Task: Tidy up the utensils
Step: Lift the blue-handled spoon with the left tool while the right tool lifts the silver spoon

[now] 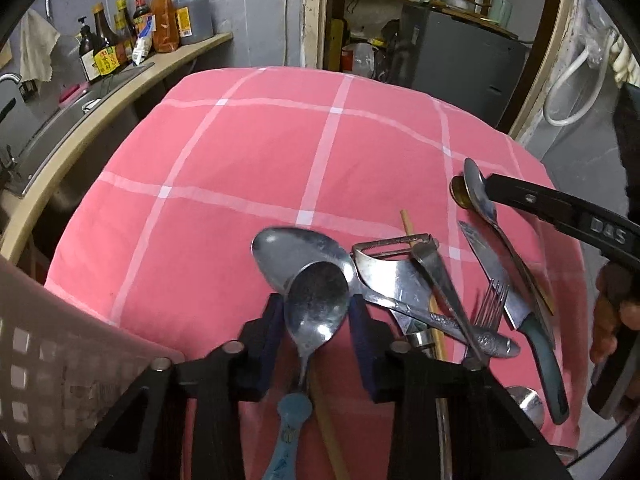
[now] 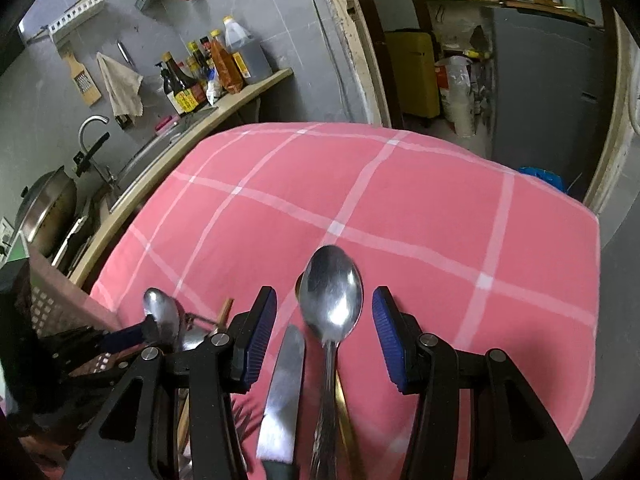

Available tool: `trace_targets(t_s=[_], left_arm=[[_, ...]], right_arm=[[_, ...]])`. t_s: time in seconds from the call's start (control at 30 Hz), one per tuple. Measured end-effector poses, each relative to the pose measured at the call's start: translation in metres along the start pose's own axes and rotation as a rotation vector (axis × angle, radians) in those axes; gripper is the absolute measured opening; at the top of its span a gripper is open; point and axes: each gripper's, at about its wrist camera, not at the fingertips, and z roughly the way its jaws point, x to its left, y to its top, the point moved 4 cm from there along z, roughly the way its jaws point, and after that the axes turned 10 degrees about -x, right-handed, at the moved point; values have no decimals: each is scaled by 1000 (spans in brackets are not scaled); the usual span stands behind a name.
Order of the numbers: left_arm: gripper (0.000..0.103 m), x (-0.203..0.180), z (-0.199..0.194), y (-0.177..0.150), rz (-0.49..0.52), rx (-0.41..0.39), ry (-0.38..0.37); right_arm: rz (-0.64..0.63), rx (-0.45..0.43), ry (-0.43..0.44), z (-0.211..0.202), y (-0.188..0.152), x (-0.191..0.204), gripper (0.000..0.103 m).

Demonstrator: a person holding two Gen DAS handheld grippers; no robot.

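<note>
left gripper [image 1: 316,312]: pads clamped on blue-handled spoon [image 1: 316,300], bowl forward
right gripper [image 2: 324,336]: jaws wide, empty, straddling steel spoon [image 2: 331,292] lying on cloth [image 2: 400,208]
axis: steel spoon handle runs back toward right gripper; nearer arm: right
basket [image 1: 48,352]: left of left gripper

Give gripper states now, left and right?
Left gripper: closed on the blue-handled spoon.
Right gripper: open, straddling a steel spoon, not gripping.

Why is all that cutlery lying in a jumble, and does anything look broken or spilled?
Nothing looks broken or spilled. The oddity is the heap: a large spoon, peeler, fork and knife lie crossed over each other on the pink cloth, unsorted. The basket sits beside them.
</note>
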Motion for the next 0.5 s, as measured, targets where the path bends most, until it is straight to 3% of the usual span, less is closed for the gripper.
trace_targets(t_s=[0.17,0.27,0.43,0.47,0.5], left_arm=[[30,4,3,4,-45,5,-29],[30,6,3,4,-62,0,-40],[30,3,-1,3,-72,-11,-58],[30,3,-2,3,-70,-14,-62],[30,2,-3,3,-68,-18,-65]], right_arm=[[-8,33,-18,15,0,-4,45],[-14,36,-33,18,0,-3,33],[0,23,-31,15,-5,-5,31],[1,18,-31,13,-6,-8,1],[13,21,-30,11,-7,-8,1]])
